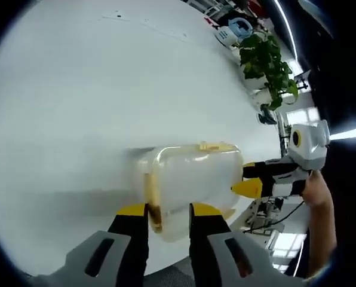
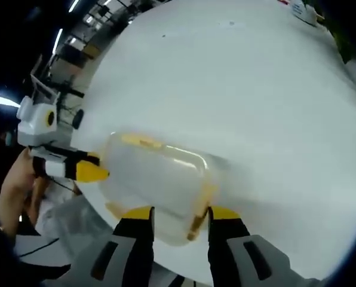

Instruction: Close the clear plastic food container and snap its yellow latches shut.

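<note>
Both open: left gripper (image 1: pixel 168 210) and right gripper (image 2: pixel 181 213) straddling opposite end latches of the container (image 1: pixel 190 185) (lid seemingly down). Could skid off the table (image 1: pixel 76 89) edge under uneven pressure.

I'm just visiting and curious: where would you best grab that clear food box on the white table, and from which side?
Judging by its shape, take the clear container at its short ends, one gripper from each side. The ends are narrow and carry the yellow latches; the long sides are too wide for the fingers. The left gripper and right gripper already straddle opposite ends.
</note>
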Demonstrator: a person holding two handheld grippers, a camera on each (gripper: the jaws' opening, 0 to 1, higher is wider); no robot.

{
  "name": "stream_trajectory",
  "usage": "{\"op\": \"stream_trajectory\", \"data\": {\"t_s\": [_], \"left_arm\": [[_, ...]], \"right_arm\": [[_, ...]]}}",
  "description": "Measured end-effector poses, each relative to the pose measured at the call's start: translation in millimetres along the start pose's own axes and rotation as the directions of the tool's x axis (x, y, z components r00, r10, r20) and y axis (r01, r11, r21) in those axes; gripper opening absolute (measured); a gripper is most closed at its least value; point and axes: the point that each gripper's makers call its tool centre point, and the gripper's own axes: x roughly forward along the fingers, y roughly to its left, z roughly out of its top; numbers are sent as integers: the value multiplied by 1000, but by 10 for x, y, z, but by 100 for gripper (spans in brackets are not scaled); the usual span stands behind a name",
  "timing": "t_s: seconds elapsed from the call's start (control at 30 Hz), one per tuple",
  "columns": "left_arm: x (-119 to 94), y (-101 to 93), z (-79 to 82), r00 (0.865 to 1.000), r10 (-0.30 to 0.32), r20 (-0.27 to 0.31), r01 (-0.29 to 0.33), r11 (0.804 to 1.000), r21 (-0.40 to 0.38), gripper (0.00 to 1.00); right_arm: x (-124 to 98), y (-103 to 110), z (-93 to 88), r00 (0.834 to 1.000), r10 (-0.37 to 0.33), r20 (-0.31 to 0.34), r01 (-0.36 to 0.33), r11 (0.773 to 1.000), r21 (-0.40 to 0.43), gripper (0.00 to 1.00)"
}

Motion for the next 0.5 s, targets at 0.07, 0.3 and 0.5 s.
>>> {"op": "stream_trajectory", "data": {"t_s": [0.07, 0.3, 0.5], "left_arm": [[-14, -21, -58, 998, 64, -29, -61, 992, 112, 24], [6, -19, -23, 999, 37, -1, -37, 997, 66, 25], [-12, -41, -30, 999, 31, 11, -31, 998, 60, 26]], "right_arm": [[7, -8, 1, 1000, 6, -5, -6, 1000, -7, 33], [-2, -4, -20, 1000, 12, 0, -12, 1000, -2, 33], [-2, -13, -25, 1000, 11, 5, -11, 1000, -7, 34]]}}
